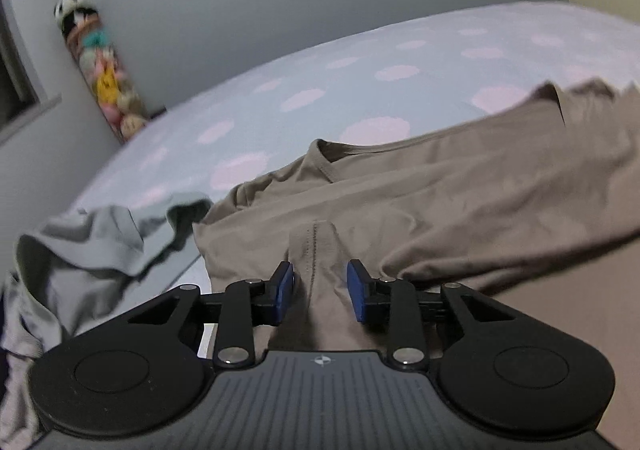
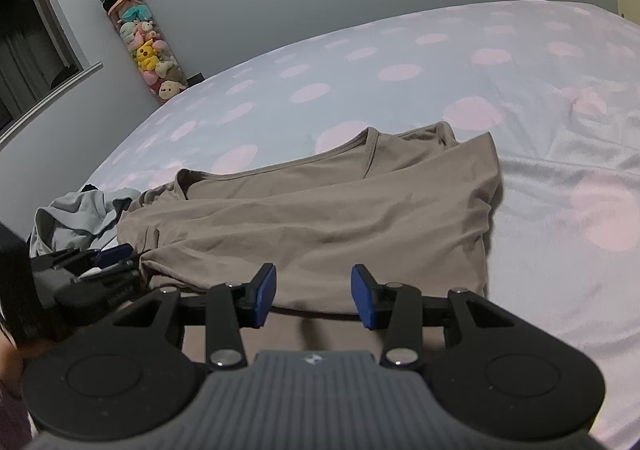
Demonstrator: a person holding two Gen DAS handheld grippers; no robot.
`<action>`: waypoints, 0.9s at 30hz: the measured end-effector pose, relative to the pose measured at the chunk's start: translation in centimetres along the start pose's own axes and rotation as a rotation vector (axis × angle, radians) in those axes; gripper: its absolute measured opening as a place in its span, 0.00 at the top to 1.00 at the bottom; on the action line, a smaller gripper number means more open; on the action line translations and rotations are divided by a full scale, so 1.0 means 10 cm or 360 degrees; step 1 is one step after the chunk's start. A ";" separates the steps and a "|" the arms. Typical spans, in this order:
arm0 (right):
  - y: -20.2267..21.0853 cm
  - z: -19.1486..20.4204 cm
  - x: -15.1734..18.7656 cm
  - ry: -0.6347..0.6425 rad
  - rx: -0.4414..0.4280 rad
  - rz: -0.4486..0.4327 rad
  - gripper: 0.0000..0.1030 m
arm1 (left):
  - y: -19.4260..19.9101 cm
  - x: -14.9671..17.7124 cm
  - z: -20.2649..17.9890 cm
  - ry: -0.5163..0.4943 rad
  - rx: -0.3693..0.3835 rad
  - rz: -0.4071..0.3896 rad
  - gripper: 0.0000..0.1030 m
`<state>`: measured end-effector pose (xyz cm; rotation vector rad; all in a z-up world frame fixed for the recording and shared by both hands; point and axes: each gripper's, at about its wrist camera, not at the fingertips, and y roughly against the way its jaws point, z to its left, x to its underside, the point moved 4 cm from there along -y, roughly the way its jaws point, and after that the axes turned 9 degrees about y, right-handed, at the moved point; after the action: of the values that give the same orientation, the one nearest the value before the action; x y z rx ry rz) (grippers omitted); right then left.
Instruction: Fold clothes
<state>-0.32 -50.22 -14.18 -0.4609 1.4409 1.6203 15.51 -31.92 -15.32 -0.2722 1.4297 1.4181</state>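
The tan shirt [image 2: 320, 218] lies partly folded on the bed [image 2: 560, 210]. Left gripper [image 1: 320, 290] straddles a raised seam ridge, fingers apart; right gripper [image 2: 314, 296] hovers spread over the hem, likely for pinching.

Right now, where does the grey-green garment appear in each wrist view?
Left wrist view: the grey-green garment lies crumpled at lower left, left of the brown shirt.
Right wrist view: it is at the left edge, mid-height, beyond the left gripper.
Shared landmark: the toy tube against the wall.
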 end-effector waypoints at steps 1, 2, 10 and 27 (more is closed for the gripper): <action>0.00 0.00 0.00 -0.0002 0.0001 -0.0002 0.56 | 0.00 0.00 -0.01 0.0005 -0.0012 0.0006 0.73; 0.00 0.00 0.00 -0.0004 0.0000 -0.0004 0.56 | 0.00 -0.01 0.00 0.0027 -0.0018 0.0020 0.73; 0.00 -0.03 -0.01 -0.0021 -0.0008 -0.0013 0.56 | -0.09 -0.04 0.32 0.0479 0.0075 0.0191 0.56; 0.01 -0.01 -0.01 0.0025 -0.0008 -0.0044 0.56 | 0.18 -0.49 0.83 0.0721 0.0265 0.0054 0.98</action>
<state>-0.37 -50.36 -14.09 -0.4957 1.4363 1.6021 20.29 -26.96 -8.34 -0.4860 1.9176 1.3042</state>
